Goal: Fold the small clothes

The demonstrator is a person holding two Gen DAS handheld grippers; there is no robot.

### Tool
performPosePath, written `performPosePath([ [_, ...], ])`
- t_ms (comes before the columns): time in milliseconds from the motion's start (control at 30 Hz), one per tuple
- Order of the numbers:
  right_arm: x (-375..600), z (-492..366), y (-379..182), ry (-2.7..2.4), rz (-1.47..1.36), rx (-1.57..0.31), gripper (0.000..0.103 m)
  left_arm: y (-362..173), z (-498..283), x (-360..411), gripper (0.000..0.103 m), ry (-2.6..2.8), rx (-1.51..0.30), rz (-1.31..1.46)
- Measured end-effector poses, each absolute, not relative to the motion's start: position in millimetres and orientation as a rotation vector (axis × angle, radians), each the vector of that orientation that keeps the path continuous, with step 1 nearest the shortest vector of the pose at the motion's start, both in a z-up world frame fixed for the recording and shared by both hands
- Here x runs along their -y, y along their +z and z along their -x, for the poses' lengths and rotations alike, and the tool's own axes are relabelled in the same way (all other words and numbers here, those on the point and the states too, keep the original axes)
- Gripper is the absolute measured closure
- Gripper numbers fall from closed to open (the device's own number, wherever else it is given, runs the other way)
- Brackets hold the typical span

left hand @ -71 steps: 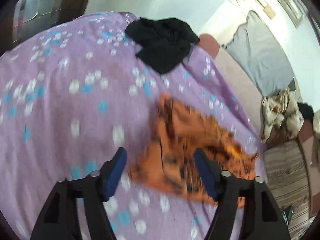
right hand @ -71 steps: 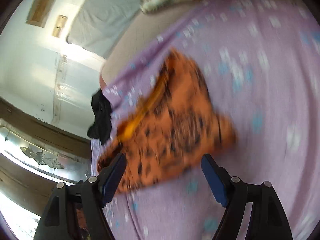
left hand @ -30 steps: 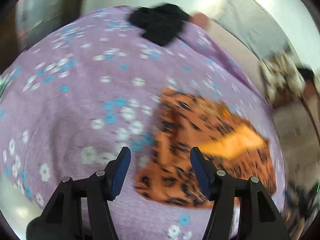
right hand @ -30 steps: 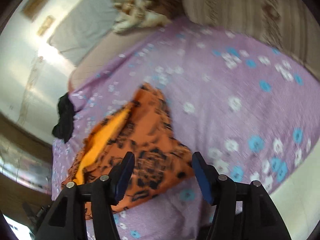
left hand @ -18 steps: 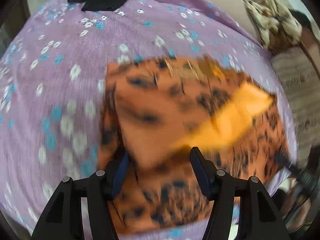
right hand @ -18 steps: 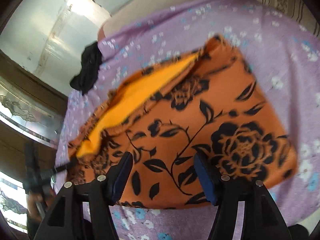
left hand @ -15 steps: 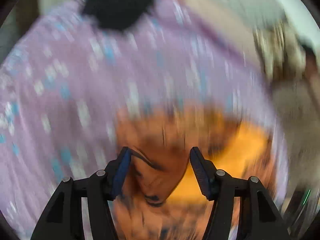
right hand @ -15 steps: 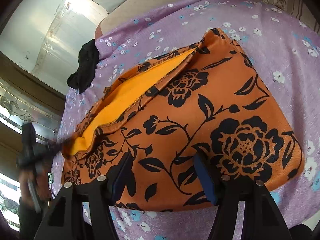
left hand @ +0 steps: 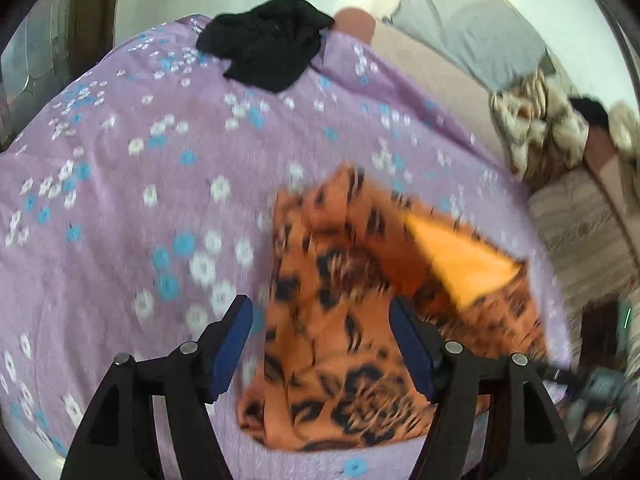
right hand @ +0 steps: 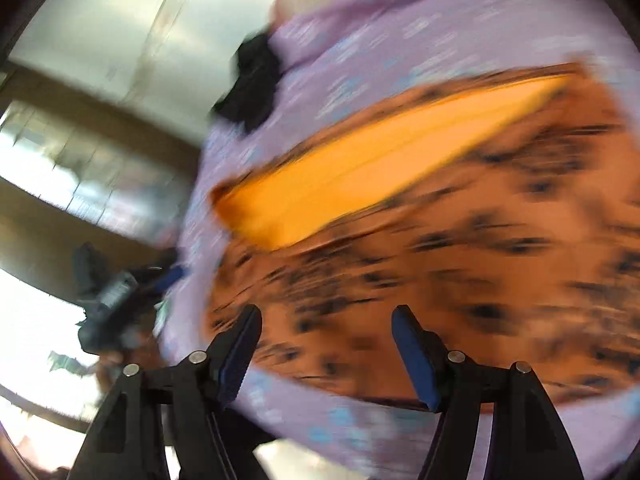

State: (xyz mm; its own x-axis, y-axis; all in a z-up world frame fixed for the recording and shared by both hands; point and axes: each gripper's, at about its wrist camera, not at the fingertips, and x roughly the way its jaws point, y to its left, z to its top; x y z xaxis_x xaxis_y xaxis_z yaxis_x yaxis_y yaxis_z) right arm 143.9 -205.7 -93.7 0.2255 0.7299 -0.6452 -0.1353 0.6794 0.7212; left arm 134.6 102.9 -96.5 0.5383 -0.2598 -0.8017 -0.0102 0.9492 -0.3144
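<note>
Both grippers pulling back from the orange garment

The left gripper [left hand: 320, 344] and right gripper [right hand: 326, 344] are hovering, jaws released and empty; the orange floral garment [left hand: 352, 320], pressed close half a second ago, is lying rumpled on the purple bedspread [left hand: 120, 200], unfolded.

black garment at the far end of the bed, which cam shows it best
The left wrist view. There the black garment lies sharp and whole, crumpled on the far edge of the purple floral sheet, beyond the orange floral cloth. The right wrist view shows it only as a small, motion-blurred dark patch.
</note>
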Motion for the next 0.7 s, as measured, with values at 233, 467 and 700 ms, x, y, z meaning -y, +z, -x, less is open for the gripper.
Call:
performPosePath([
  [233,153,-260,-105,0.595,-0.483,-1.262,0.032,-142,-128,-101,0.032,-0.132,-1.077,0.273],
  [467,194,-294,-37,0.475,-0.552,-0.960,0.031,-144,-123,-107,0.032,-0.139,-1.038,0.297],
  [700,256,-211,-97,0.470,-0.546,-1.135,0.030,-144,-122,-108,0.032,-0.126,-1.019,0.280],
])
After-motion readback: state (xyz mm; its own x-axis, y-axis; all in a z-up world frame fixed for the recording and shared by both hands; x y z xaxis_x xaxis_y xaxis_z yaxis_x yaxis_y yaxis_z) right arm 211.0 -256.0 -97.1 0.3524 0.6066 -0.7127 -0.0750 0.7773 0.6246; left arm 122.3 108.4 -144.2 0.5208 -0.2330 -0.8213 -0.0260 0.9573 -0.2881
